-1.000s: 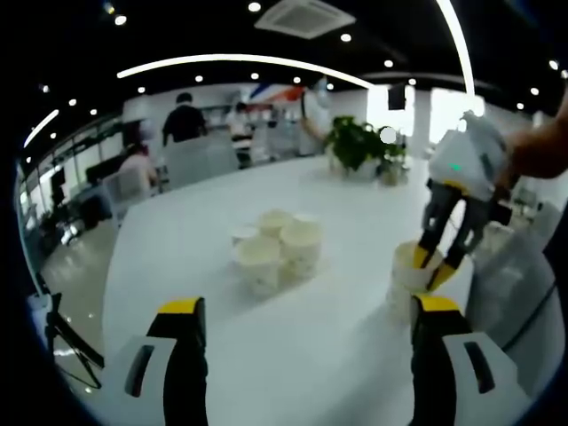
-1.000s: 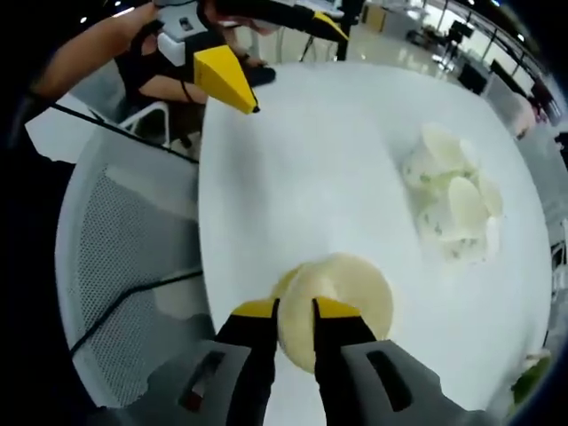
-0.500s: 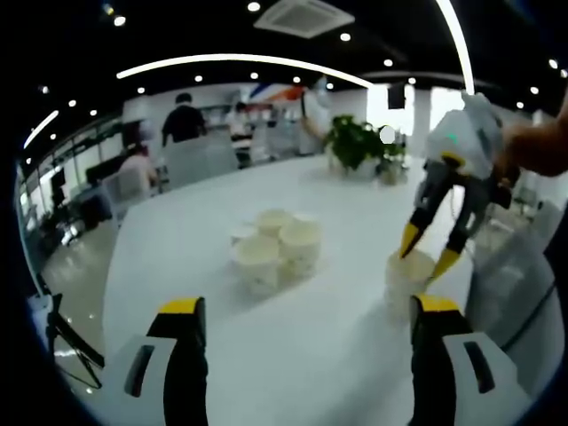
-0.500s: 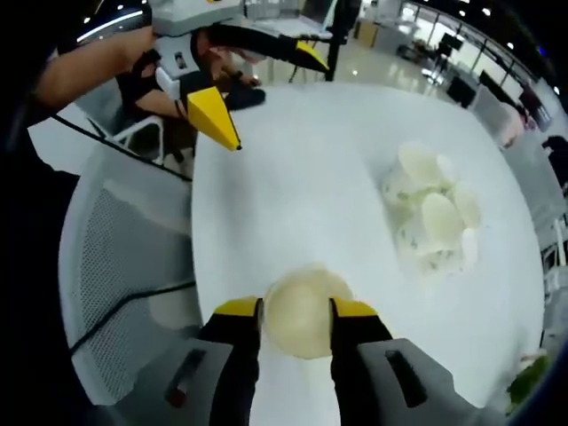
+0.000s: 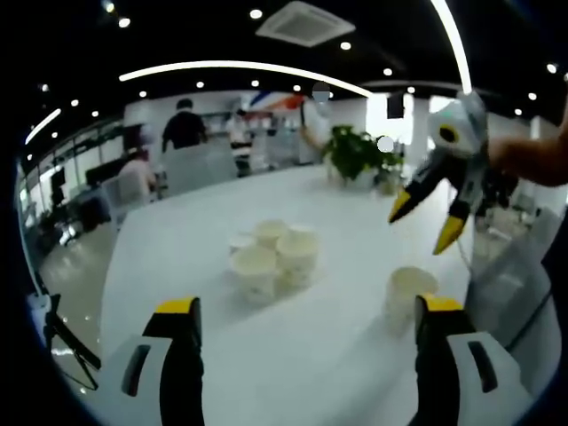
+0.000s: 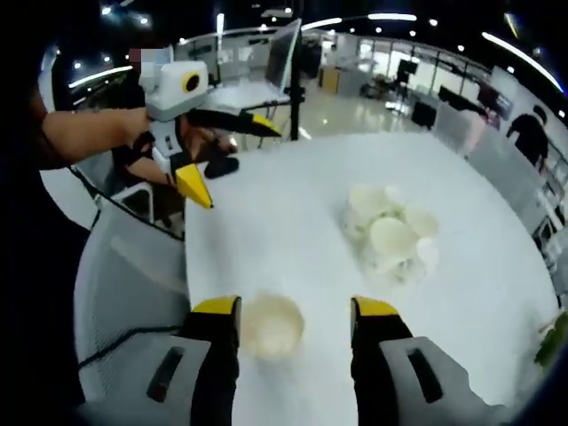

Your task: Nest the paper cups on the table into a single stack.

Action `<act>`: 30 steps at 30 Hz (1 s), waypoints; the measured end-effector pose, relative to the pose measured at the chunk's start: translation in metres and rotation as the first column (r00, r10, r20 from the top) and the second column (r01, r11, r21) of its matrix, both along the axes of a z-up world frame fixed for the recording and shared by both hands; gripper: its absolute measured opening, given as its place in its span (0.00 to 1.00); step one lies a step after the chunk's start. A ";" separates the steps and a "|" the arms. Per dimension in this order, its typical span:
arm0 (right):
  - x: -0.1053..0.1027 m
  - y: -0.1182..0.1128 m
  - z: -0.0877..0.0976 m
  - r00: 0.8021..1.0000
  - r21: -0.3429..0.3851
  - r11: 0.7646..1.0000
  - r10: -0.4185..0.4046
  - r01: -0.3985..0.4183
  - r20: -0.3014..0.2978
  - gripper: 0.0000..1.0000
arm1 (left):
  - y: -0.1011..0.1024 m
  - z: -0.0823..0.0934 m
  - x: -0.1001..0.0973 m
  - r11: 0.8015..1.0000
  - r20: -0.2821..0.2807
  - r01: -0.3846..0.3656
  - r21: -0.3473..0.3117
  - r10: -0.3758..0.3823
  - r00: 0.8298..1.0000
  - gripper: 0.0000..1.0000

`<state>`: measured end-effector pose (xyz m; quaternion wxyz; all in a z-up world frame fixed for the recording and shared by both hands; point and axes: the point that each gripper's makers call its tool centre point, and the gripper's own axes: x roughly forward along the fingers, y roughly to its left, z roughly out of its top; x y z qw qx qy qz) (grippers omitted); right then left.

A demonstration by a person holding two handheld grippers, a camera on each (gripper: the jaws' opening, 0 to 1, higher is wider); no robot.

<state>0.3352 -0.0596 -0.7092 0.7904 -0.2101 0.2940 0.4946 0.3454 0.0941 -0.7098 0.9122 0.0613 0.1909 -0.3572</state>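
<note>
At lower centre of the right gripper view, a lone cup (image 6: 271, 324) is seen on the bench (image 6: 293, 231) — right claw (image 6: 295, 312) spread wide, empty; left claw (image 5: 302, 311) likewise wide, holding nothing — clustered cups (image 5: 271, 257) mid-frame.

open-plan office, recessed ceiling lights (image 5: 256, 13), long white table (image 5: 337, 222), mesh chairs (image 6: 115, 293), potted plant (image 5: 353, 153), people at desks (image 5: 185, 124)
</note>
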 end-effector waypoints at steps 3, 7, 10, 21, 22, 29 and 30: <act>0.007 -0.009 0.006 0.999 0.030 0.999 -0.028 0.027 0.033 0.55 | -0.005 0.003 -0.001 1.000 -0.002 0.011 -0.027 -0.011 1.000 0.98; 0.015 -0.023 0.013 0.993 0.056 0.997 -0.066 0.061 0.095 0.62 | -0.010 0.010 -0.001 0.998 0.018 0.026 -0.062 -0.024 1.000 0.98; 0.023 -0.035 0.024 0.986 0.108 0.990 -0.105 0.091 0.128 0.69 | -0.011 0.012 0.001 0.998 0.023 0.025 -0.051 -0.024 0.999 0.98; 0.023 -0.087 0.029 0.965 0.237 0.960 -0.192 0.146 0.180 0.97 | 0.005 0.005 0.000 0.997 0.033 -0.042 -0.070 0.044 0.998 0.98; 0.024 -0.094 0.026 0.961 0.235 0.958 -0.211 0.167 0.177 0.98 | 0.008 0.003 -0.001 0.997 0.022 -0.052 -0.065 0.053 0.998 0.98; 0.029 -0.134 0.014 0.941 0.289 0.924 -0.302 0.250 0.151 1.00 | 0.013 -0.006 0.000 0.996 0.018 -0.074 -0.046 0.075 0.997 0.98; 0.027 -0.139 0.009 0.940 0.279 0.922 -0.313 0.267 0.138 1.00 | 0.013 -0.007 0.000 0.997 0.014 -0.073 -0.041 0.074 0.997 0.98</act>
